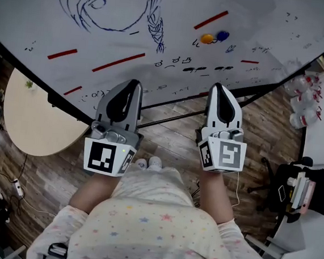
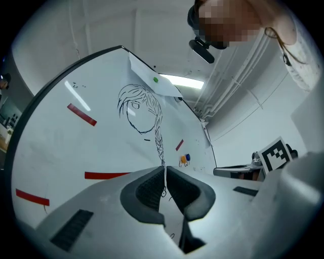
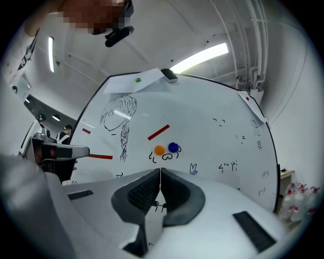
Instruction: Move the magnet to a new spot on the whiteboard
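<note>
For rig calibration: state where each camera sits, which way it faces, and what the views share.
Head view: on the person's head, looking steeply down at whiteboard, left tool, right tool, forearms.
Left gripper view: on the left tool, facing the board along its shut jaws.
Right gripper view: on the right tool, likewise, jaws shut.
Shared: orange magnet and blue magnet appear in all three.

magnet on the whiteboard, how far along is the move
Nothing looks done yet: the orange magnet and blue magnet sit side by side on the whiteboard, untouched. In hand: nothing; the left gripper and right gripper are both shut and empty, well below the magnets. Left: reach one, grip it, set it elsewhere.
</note>
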`<state>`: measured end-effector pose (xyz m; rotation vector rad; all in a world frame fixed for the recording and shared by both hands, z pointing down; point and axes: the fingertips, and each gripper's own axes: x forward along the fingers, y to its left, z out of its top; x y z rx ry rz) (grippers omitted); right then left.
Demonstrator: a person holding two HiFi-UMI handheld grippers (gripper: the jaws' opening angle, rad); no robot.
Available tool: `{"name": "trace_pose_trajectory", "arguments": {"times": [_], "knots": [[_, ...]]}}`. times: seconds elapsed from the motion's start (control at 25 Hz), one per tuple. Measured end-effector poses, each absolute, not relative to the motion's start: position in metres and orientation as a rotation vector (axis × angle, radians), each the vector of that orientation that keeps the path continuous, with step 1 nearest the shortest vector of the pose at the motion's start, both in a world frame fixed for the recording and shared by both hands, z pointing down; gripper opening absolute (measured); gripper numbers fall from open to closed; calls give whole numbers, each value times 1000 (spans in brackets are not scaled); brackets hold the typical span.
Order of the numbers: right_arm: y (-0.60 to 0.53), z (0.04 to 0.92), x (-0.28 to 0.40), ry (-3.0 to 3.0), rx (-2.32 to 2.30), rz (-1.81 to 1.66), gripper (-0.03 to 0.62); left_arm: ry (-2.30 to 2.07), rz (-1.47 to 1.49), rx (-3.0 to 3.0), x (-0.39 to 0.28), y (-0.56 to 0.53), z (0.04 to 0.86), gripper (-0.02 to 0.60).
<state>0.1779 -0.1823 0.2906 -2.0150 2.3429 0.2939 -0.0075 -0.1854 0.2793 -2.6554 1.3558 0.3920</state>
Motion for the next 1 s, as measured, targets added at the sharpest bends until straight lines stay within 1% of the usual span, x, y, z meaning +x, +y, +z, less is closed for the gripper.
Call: {"name": "trace_pose_trajectory", "arguments": {"times": [0.48, 1.0], "knots": [[-176, 311, 181, 2321, -2052, 242, 5, 1324, 349, -2707, -3, -188, 301, 21], [-178, 309, 179, 2325, -2038, 245, 5, 1311, 354, -2703, -1, -190, 300, 21]]}}
